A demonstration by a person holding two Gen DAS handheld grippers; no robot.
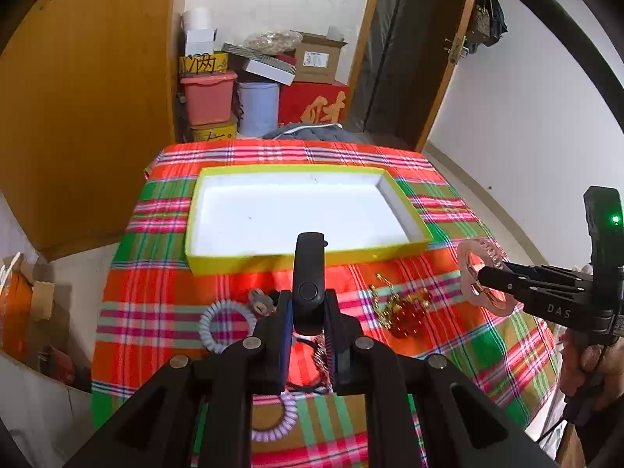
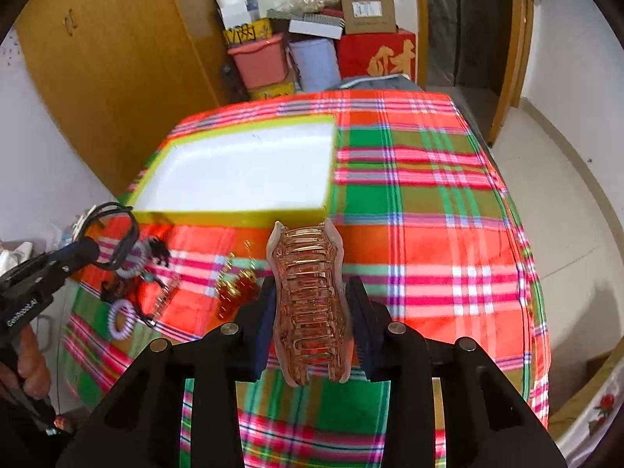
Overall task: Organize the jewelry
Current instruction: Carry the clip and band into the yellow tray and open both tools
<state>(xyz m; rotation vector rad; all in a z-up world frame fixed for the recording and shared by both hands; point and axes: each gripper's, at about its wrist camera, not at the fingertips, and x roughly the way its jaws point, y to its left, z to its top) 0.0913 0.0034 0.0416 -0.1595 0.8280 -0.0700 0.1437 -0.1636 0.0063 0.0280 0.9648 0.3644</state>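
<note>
Left side of the plaid tablecloth carried a white spiral hair tie with a small grey clip just beside it, and a purple spiral tie nearer the camera. Left gripper was clamped on a black smart band, held upright above the cloth, band tip overlapping the near wall of the yellow tray in view. Tray sat toward the far edge, white inside, nothing in it. Right of the band, a gold chain with red beads lay on the cloth. Further right, right gripper was closed on a pink translucent claw clip, lifted off the table, near the tray's front-right corner.
</note>
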